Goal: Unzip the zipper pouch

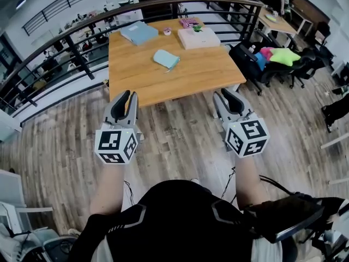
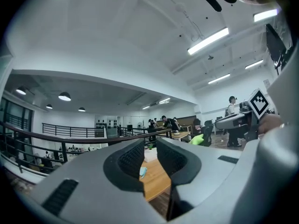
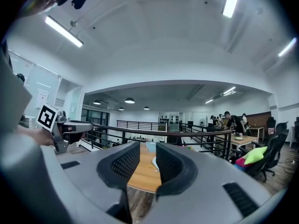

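Note:
The teal zipper pouch (image 1: 166,59) lies flat near the middle of the wooden table (image 1: 207,72), well ahead of both grippers. My left gripper (image 1: 124,98) hovers over the floor short of the table's near edge, its jaws a narrow gap apart with nothing between them. My right gripper (image 1: 229,98) is level with it on the right, open a little wider and also empty. In the left gripper view the pouch (image 2: 143,171) shows far off through the gap of the left gripper (image 2: 150,146). The right gripper (image 3: 147,148) frames the table and a sliver of the pouch (image 3: 153,163).
On the table's far side lie a blue folder (image 1: 139,33), a white box (image 1: 198,37) and small pink items (image 1: 189,22). A dark curved railing (image 1: 82,59) runs behind and left of the table. A black chair with bright green and pink things (image 1: 275,58) stands at the right.

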Motion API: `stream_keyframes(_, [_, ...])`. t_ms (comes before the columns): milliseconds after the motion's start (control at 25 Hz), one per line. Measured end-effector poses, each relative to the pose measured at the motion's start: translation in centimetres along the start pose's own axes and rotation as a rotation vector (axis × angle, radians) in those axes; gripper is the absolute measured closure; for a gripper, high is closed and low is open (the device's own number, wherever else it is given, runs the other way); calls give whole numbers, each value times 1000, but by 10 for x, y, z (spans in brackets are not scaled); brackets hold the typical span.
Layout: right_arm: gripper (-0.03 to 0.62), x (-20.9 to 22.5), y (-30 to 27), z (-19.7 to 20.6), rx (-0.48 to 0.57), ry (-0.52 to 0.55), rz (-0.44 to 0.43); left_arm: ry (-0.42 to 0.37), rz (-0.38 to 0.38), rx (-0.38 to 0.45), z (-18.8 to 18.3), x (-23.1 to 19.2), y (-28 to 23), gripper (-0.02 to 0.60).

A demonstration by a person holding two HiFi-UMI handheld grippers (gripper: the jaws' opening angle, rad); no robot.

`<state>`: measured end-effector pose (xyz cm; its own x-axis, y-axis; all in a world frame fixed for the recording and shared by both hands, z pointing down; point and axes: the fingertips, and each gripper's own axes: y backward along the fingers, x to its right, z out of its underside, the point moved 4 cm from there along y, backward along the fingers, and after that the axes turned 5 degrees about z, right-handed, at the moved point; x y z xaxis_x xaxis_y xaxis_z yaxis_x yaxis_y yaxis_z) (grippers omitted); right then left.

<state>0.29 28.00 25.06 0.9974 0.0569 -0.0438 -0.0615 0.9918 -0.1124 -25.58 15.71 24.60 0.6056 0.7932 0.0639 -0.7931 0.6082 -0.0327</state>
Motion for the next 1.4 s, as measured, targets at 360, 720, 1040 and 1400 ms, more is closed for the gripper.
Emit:
stream_keyframes(360, [333,27,3,7,-3,-16,-12,-25,41,-8,2,24,-21,347])
stream_keyframes(720, [330,69,7,16,1,-19,-61,-25,9,-26,6,54,-50,337])
stream_keyframes(1040, [332,93,-19,28,-14,-24,-108,-29,-20,-59,17,56,-76,337])
stream_keyframes(1400, [333,105,-88,23,-33,17,-75,-15,38,6,19,7,-146,337])
